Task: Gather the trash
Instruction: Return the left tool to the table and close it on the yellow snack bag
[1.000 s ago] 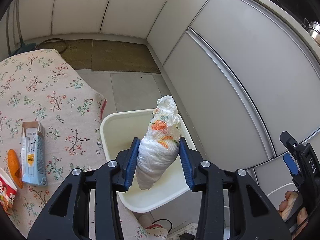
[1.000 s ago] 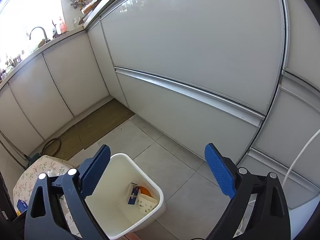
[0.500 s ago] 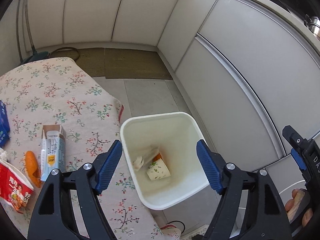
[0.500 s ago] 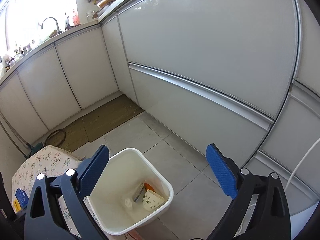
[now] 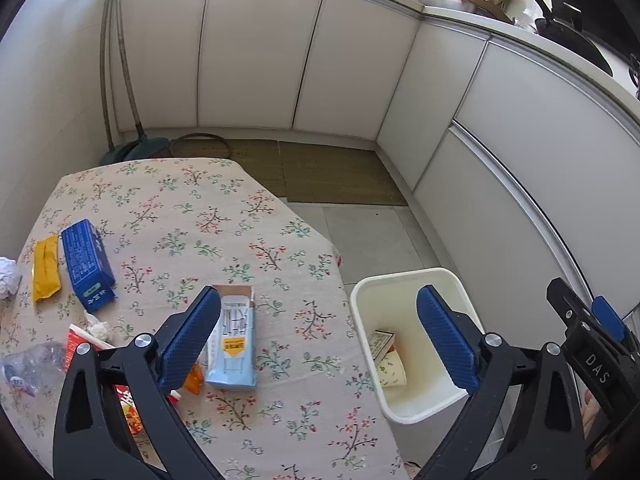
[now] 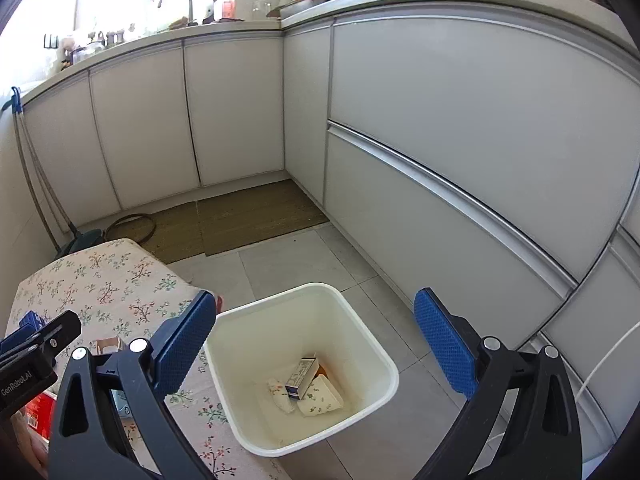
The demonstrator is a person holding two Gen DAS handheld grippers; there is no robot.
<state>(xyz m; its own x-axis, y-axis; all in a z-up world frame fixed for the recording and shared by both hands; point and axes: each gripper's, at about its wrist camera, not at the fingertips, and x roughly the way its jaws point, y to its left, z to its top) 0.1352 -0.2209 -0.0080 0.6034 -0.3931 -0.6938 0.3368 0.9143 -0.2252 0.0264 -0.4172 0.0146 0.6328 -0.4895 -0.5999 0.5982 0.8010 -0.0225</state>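
Now left gripper [image 5: 318,336] fingers spread wide, empty; just been opening, wad gone into bin [image 6: 384,364]. Right gripper [image 6: 314,340] wide, empty. Carton [image 5: 234,344] on table [image 5: 180,216] likely next.

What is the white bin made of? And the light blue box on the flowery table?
The white bin looks like smooth plastic: its walls are thin, with rounded corners and a slight shine. The light blue box looks like coated cardboard: flat printed sides, sharp folds, and a brown torn-open top.
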